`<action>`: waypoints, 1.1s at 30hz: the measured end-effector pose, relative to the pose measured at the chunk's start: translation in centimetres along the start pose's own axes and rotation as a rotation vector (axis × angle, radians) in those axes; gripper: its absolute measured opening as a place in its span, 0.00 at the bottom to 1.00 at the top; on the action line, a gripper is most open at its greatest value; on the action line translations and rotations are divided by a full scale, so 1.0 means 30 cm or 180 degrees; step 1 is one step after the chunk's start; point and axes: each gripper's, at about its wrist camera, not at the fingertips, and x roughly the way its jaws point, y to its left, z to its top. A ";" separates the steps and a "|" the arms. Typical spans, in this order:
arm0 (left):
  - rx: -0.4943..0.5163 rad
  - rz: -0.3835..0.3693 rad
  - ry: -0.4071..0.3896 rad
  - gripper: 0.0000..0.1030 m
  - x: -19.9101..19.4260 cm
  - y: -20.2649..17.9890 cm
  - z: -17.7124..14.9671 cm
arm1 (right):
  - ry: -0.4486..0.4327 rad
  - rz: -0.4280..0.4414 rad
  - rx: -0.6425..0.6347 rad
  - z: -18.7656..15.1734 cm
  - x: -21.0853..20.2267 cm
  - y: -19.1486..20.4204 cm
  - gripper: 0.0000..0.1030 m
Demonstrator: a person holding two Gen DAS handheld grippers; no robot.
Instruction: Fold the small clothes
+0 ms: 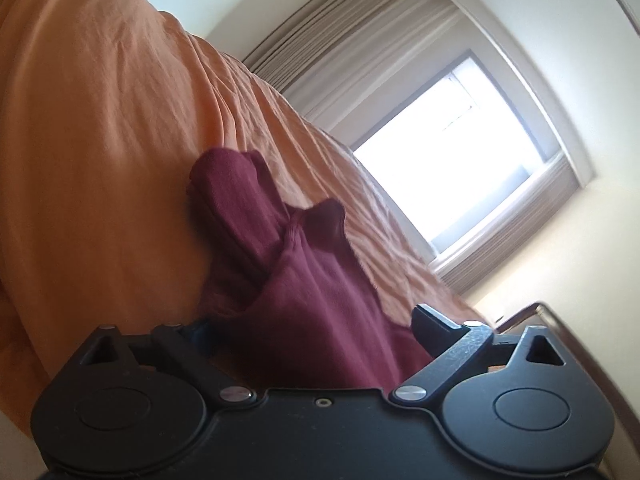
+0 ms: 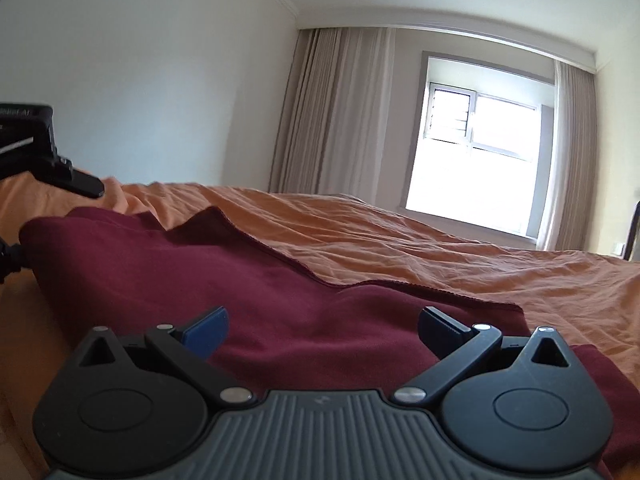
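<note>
A maroon garment [image 2: 256,280] lies on the orange bedsheet [image 2: 460,248]. It also shows in the left wrist view [image 1: 296,288], bunched, with a sleeve reaching away. My left gripper [image 1: 312,326] is open, its fingers wide apart with the maroon cloth lying between them, its left finger mostly hidden by the cloth. My right gripper [image 2: 324,326] is open, its fingers spread over the garment's near part. The left gripper also shows in the right wrist view [image 2: 60,172] at the garment's far left end.
The orange bedsheet [image 1: 100,140] fills the left wrist view. A bright window [image 2: 476,168] with beige curtains [image 2: 332,112] stands beyond the bed. A white wall [image 2: 140,80] is on the left. A dark furniture edge [image 1: 580,344] is at the right.
</note>
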 end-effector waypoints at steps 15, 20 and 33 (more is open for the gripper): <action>0.0089 0.0434 -0.0097 0.48 0.069 -0.003 0.029 | 0.0063 -0.0051 0.0233 -0.030 -0.031 -0.008 1.00; 0.0123 0.0570 -0.0160 0.23 0.081 -0.020 0.039 | 0.0079 -0.0093 0.0204 -0.026 -0.034 -0.002 1.00; 0.1658 0.0082 -0.0282 0.15 0.121 -0.424 0.033 | 0.0096 -0.0613 0.0029 -0.018 -0.234 -0.170 1.00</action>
